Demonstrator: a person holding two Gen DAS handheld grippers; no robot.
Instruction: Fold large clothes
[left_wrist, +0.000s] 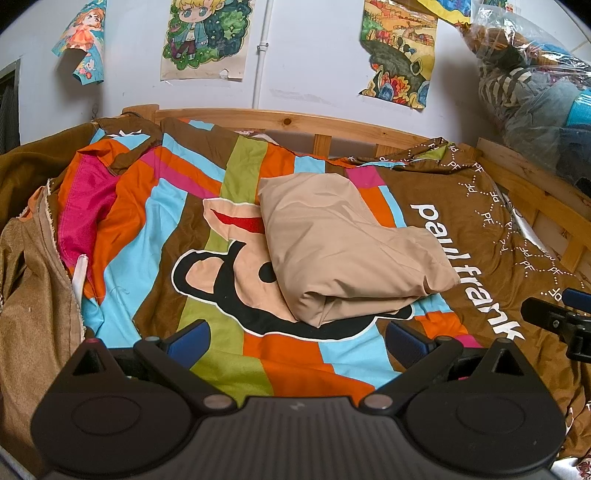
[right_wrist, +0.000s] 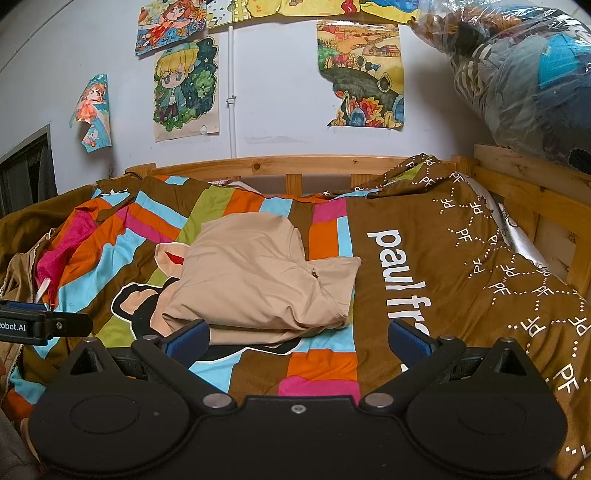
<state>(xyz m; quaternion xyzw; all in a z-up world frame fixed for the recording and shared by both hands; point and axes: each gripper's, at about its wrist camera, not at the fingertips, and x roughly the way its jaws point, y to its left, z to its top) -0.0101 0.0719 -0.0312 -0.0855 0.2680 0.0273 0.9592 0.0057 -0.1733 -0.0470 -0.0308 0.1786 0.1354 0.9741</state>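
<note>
Both my left gripper (left_wrist: 297, 338) and right gripper (right_wrist: 297, 338) gape empty; folded shirt (right_wrist: 258, 280) just ahead looks finished, so next I fetch another.

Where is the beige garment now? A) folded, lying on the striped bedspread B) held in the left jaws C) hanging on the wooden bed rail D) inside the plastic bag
A: the beige garment lies folded on the striped bedspread, with both sets of jaws open and empty in front of it.
</note>
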